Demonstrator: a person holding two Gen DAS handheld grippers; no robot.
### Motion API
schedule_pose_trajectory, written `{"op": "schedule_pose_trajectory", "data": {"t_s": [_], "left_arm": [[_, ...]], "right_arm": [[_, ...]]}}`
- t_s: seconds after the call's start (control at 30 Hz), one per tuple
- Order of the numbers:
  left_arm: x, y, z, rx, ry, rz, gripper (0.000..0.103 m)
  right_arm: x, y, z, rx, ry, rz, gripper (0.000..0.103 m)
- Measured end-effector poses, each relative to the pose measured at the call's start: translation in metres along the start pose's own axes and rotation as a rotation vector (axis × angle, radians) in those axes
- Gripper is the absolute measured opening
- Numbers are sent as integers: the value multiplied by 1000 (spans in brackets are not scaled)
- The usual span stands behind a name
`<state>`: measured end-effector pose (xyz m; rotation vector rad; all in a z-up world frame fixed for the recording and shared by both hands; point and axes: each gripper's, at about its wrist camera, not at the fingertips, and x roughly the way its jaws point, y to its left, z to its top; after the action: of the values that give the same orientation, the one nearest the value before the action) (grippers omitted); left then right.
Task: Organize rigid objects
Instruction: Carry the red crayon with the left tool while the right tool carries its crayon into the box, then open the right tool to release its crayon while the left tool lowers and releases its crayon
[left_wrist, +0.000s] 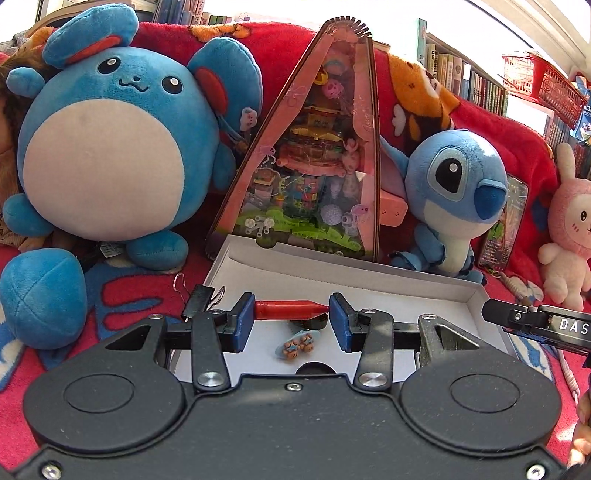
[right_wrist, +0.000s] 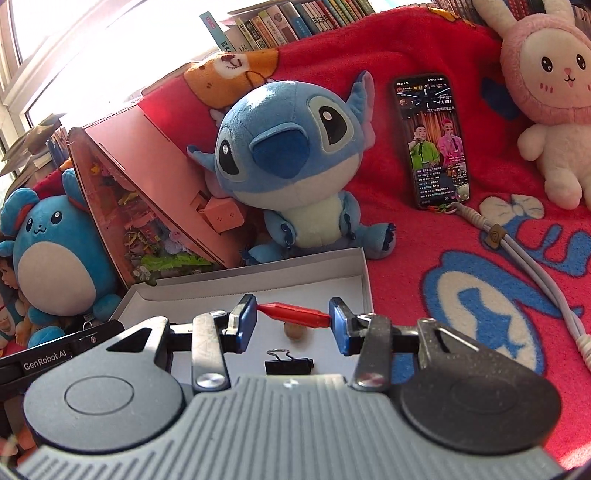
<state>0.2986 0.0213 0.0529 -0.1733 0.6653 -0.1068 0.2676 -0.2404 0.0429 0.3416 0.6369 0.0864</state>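
Observation:
A shallow white box (left_wrist: 369, 291) lies on the red blanket. My left gripper (left_wrist: 291, 312) is shut on a red marker-like piece (left_wrist: 288, 309) end to end, held above the box. Below it in the box lie a small blue-and-orange skateboard charm (left_wrist: 298, 343) and a dark object, partly hidden. A black binder clip (left_wrist: 201, 299) sits at the box's left rim. My right gripper (right_wrist: 293, 316) is shut on a second red piece (right_wrist: 295, 314) over the same box (right_wrist: 258, 280). Under it lie a beige bead (right_wrist: 293, 331) and a black binder clip (right_wrist: 289, 363).
Around the box stand a round blue plush (left_wrist: 107, 147), a pink triangular toy house (left_wrist: 314, 166), a Stitch plush (left_wrist: 454, 192) and a pink rabbit plush (right_wrist: 550, 96). A lit phone (right_wrist: 436, 140) and a cable (right_wrist: 535, 273) lie on the blanket at the right. Bookshelves stand behind.

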Motion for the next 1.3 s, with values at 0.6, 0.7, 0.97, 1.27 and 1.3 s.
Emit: {"op": "schedule_pose_trajectory", "data": {"t_s": [0.6,0.7,0.97,1.27,1.3], "left_arm": [[44,-23,-8,46,50,47,42],[46,-21,-8,34,57,49,42],[52,-19,-9,28,86,60,43],[50,-21,-9,33,89,68,50],[49,-21,-9,33,87,67,53]], "right_arm": [[49,31,-9,-189,33,-106,49],[53,32,-12,-203,38,-114,49],[62,30,-19,-207,64,-125,49],[60,28,-18,-195,57,-120,68],[59,28,-18,-191,53,-120,70]]}}
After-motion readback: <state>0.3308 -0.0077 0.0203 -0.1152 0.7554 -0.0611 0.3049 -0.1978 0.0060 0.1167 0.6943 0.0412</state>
